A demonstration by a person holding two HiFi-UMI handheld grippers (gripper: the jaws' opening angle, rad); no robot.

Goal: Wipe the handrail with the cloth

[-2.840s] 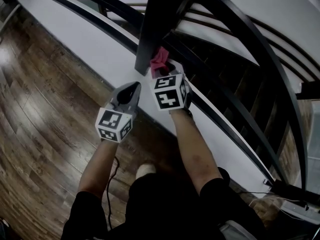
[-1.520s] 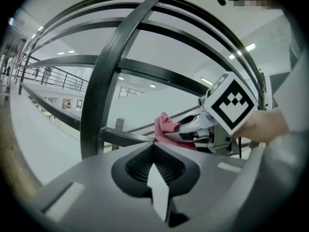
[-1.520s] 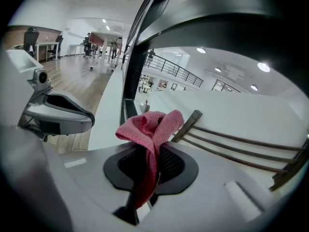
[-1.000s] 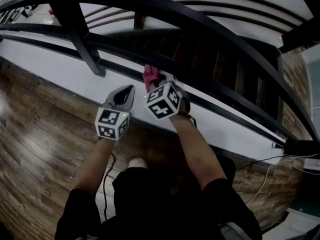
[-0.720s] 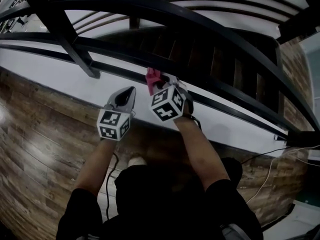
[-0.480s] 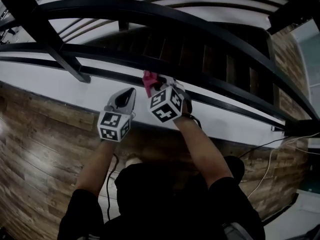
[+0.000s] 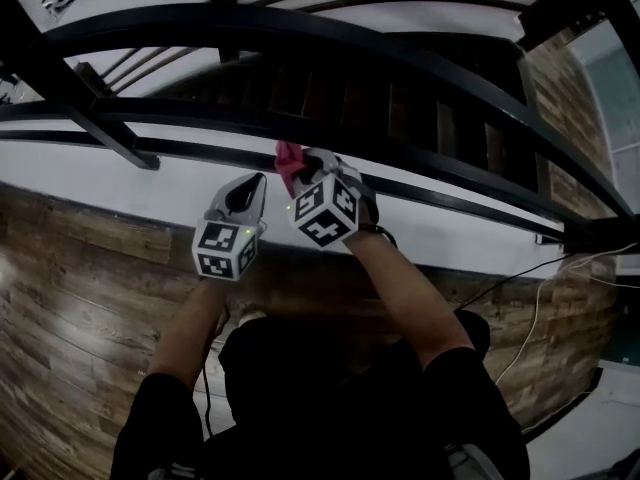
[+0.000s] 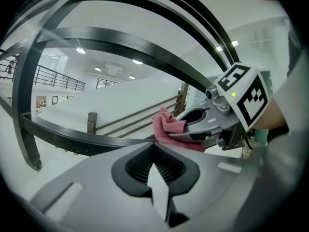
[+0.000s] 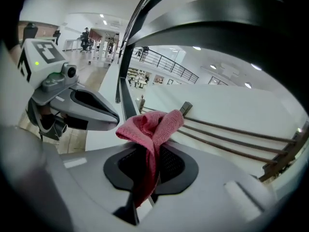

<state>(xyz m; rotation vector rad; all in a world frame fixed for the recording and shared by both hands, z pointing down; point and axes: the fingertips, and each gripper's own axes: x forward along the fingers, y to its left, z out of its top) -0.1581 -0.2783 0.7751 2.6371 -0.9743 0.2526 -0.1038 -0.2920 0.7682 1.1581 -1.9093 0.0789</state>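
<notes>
The pink cloth (image 9: 152, 127) bunches out of the right gripper (image 7: 303, 168), whose jaws are clamped on it, against a lower bar of the black handrail (image 7: 400, 50). Just left, the left gripper (image 7: 253, 182) hovers, jaws together, empty.

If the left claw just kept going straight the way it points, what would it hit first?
Most likely the lower black rail, which crosses just beyond the tips of the shut left gripper. The pink cloth sits off to its right, out of that line. Exact depth is hard to judge.
</notes>
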